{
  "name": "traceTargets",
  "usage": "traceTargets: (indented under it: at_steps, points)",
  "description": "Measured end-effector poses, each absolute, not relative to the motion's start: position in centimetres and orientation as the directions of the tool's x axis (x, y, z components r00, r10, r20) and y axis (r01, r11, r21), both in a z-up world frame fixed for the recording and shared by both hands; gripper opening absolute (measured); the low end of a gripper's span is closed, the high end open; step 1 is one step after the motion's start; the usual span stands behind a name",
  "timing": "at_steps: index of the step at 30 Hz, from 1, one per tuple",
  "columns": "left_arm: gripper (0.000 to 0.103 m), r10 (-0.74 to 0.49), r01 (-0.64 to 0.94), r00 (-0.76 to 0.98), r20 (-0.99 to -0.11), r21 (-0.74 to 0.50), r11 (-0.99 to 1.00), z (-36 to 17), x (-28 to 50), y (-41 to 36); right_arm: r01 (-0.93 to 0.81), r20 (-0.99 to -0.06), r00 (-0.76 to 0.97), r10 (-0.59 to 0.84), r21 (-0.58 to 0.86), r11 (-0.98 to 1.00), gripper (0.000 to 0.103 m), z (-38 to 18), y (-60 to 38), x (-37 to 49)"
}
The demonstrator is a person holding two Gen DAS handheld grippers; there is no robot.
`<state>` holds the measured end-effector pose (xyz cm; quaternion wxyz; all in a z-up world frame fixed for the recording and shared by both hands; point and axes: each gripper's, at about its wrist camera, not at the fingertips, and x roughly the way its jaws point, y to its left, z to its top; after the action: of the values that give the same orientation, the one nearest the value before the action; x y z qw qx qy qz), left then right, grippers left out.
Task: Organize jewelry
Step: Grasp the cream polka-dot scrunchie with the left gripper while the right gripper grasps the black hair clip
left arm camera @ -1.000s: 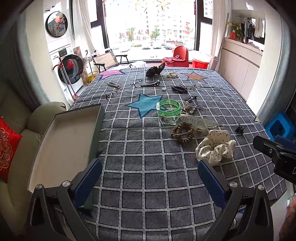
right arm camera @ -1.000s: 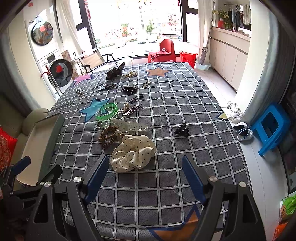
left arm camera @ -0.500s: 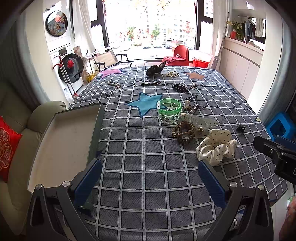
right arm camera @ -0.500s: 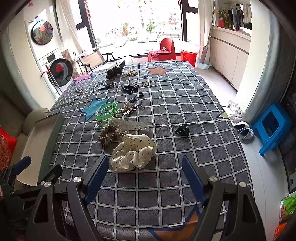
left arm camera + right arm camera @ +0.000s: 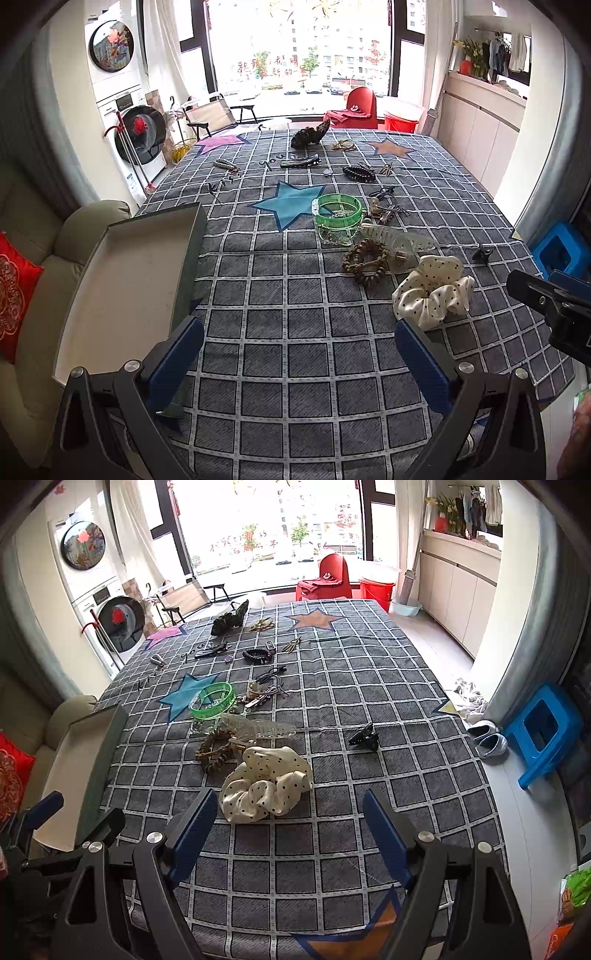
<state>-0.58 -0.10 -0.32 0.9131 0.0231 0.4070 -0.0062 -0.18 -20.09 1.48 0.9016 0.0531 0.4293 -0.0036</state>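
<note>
Clear hair claw lies flat, long axis left-right.

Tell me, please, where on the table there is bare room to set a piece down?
Bare cloth lies between the tray and the polka-dot scrunchie, and along the right side beyond the black claw clip. It is crowded around the green bangle, wooden bead bracelet and clear hair clip.
</note>
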Motion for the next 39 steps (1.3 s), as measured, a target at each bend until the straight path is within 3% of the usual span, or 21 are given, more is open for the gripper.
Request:
traceTargets:
  at_steps: [18, 32, 39]
  points:
    - [0.103, -0.003, 0.054, 0.638, -0.77, 0.04, 0.998, -1.1, 0.4, -1.3, 0.063, -0.783, 0.621, 0.045, 0.107, 0.992, 0.083, 0.1, -20.9, 0.0]
    - [0.103, -0.205, 0.247, 0.536, -0.819, -0.08, 0.966, -4.9, 3.7, -6.3, 0.199, -0.845, 0.534, -0.004, 0.121, 0.972, 0.083, -4.5, -29.1, 3.4]
    - [0.103, -0.245, 0.317, 0.507, -0.826, -0.086, 0.945, -6.7, 6.2, -9.9, 0.176, -0.864, 0.502, 0.046, 0.154, 0.972, 0.083, -7.3, -31.0, 7.7]
